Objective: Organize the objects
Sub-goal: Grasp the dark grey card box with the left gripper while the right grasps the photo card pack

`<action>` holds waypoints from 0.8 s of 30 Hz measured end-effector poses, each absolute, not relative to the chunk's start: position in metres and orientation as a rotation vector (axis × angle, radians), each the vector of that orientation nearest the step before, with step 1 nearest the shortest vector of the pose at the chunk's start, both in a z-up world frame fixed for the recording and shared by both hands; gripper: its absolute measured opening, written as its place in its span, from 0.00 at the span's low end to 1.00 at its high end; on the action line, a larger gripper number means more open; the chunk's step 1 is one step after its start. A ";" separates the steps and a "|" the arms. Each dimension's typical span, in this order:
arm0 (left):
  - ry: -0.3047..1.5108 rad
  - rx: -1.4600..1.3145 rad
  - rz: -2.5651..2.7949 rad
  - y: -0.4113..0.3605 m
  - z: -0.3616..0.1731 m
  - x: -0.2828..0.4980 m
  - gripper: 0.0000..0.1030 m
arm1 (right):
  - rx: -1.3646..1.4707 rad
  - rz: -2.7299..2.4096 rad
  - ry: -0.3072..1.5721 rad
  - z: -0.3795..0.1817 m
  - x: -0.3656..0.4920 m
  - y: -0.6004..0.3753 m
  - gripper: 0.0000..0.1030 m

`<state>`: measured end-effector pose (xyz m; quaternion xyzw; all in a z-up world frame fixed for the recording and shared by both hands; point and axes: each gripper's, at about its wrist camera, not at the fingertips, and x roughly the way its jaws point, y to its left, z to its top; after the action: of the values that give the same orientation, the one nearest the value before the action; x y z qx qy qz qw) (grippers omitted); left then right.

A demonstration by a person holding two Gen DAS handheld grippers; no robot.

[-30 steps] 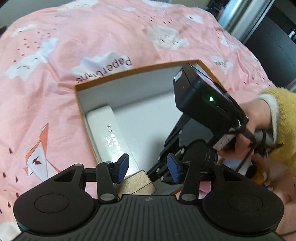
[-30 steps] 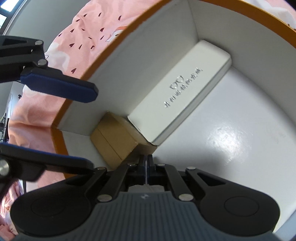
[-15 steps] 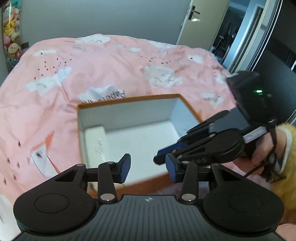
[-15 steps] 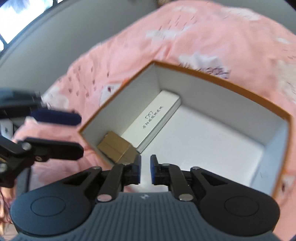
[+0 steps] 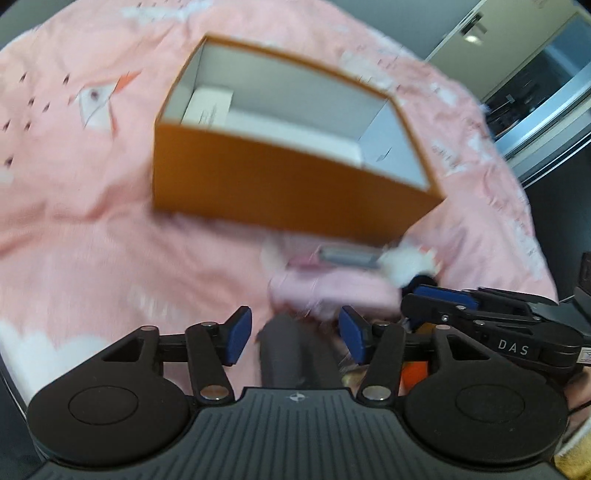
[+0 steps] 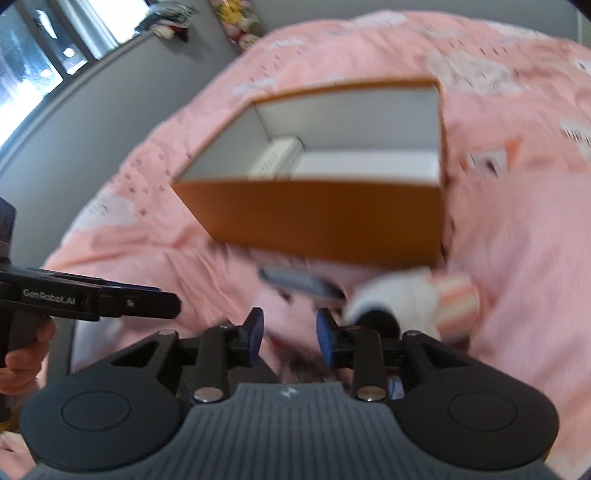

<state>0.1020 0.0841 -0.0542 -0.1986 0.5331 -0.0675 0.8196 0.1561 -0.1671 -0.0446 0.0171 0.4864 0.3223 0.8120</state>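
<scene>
Both grippers, left gripper (image 5: 295, 334) and right gripper (image 6: 290, 334), hang empty with jaws wide; next, pick loose items off the bed (image 5: 92, 240) for the box (image 5: 288, 184)

A: What covers the bed?

B: A pink blanket (image 5: 92, 229) with white clouds on it. It fills most of both views, but it looks blurry.

A: Any pictures on it?

B: A small paper plane (image 5: 99, 103) in white and orange, near the blanket's far left edge in the left view.

A: What is past the bed?

B: A gray wall (image 6: 110, 99), a bright window (image 6: 33, 59) at the top left of the right view, and some soft toys (image 6: 240, 22) by the wall. In the left view a dark doorway (image 5: 532, 81) shows past the bed's far right corner.
</scene>
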 end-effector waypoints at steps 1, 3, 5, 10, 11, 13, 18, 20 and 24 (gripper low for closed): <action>1.148 -0.437 -0.134 0.084 -0.059 0.101 0.63 | 0.042 0.667 1.061 -0.051 0.155 -0.170 0.33; 1.175 -0.466 -0.106 0.084 -0.069 0.099 0.66 | 0.064 0.638 1.101 -0.062 0.152 -0.174 0.36; 1.197 -0.455 -0.087 0.081 -0.079 0.094 0.67 | 0.084 0.618 1.141 -0.071 0.151 -0.179 0.37; 1.256 -0.507 -0.063 0.085 -0.098 0.092 0.67 | 0.065 0.567 1.176 -0.087 0.150 -0.187 0.40; 1.265 -0.524 -0.062 0.087 -0.101 0.093 0.68 | 0.066 0.572 1.176 -0.089 0.150 -0.187 0.41; 1.278 -0.540 -0.070 0.087 -0.106 0.094 0.69 | 0.065 0.578 1.175 -0.091 0.150 -0.187 0.42; 1.325 -0.543 -0.108 0.078 -0.116 0.099 0.68 | 0.030 0.594 1.162 -0.092 0.149 -0.184 0.42; 1.325 -0.542 -0.120 0.075 -0.116 0.100 0.59 | 0.018 0.600 1.158 -0.092 0.150 -0.182 0.42; 1.294 -0.515 -0.122 0.069 -0.108 0.095 0.53 | -0.026 0.619 1.147 -0.088 0.148 -0.178 0.42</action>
<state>0.0954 0.0691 -0.1079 -0.2372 0.5954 -0.0562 0.7655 0.1482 -0.1775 -0.0885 -0.0122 0.5337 0.2883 0.7949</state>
